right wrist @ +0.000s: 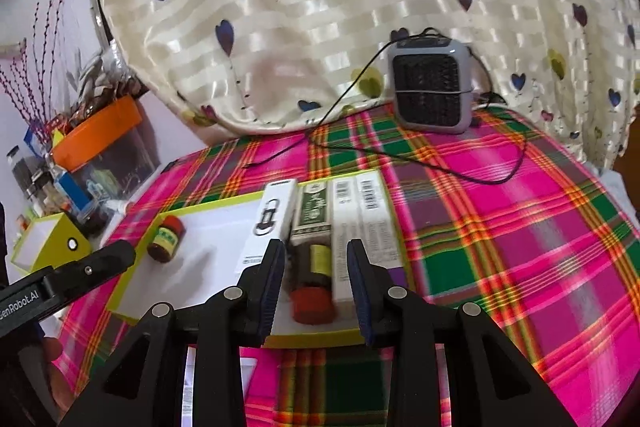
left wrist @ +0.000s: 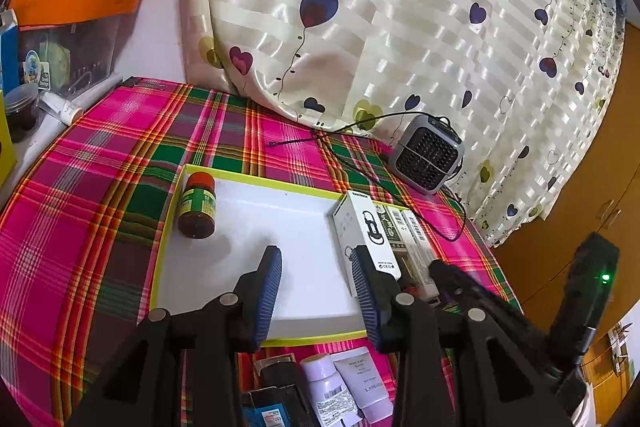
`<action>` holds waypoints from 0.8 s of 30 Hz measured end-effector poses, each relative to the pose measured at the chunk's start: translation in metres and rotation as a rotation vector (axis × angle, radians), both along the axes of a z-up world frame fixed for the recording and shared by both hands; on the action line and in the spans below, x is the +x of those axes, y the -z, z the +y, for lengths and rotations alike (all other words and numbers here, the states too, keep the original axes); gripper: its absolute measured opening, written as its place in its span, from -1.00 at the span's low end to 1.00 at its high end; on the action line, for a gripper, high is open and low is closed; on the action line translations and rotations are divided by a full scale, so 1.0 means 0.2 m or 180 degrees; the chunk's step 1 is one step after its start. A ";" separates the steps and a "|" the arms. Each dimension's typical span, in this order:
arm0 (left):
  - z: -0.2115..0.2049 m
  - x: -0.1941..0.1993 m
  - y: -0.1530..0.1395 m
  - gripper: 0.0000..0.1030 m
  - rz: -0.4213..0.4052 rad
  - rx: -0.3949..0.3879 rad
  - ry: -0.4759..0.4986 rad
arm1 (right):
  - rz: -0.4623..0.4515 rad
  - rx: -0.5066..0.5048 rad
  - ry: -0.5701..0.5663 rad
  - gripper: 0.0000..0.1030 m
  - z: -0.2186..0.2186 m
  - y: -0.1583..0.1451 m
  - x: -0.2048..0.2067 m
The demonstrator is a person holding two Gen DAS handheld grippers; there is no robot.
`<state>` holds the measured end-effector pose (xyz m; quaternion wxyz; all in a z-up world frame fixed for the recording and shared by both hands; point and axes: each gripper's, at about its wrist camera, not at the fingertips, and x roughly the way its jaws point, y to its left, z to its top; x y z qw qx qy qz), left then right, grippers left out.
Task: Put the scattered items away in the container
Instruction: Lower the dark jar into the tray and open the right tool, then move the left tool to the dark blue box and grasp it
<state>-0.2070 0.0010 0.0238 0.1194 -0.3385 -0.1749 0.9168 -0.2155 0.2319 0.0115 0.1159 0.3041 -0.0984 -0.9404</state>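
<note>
The right gripper (right wrist: 316, 279) hangs over the tray (right wrist: 208, 223), jaws apart around a red-capped jar (right wrist: 314, 283) lying lengthwise, cap toward the camera (whether the pads press it cannot be told). The left gripper (left wrist: 316, 291) hovers released beside, with bottles (left wrist: 340, 387) waiting on the desk below it.

Pink, green and orange plaid cloth (left wrist: 100, 187); white tray (left wrist: 304, 227) with yellow-green rim; cream striped curtain (left wrist: 400, 27) with purple hearts.
</note>
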 end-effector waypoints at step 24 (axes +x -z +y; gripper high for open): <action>0.03 0.08 -0.02 -0.28 0.0164 -0.0155 -0.0053 | -0.0223 -0.0031 -0.0194 -0.34 0.03 0.10 0.32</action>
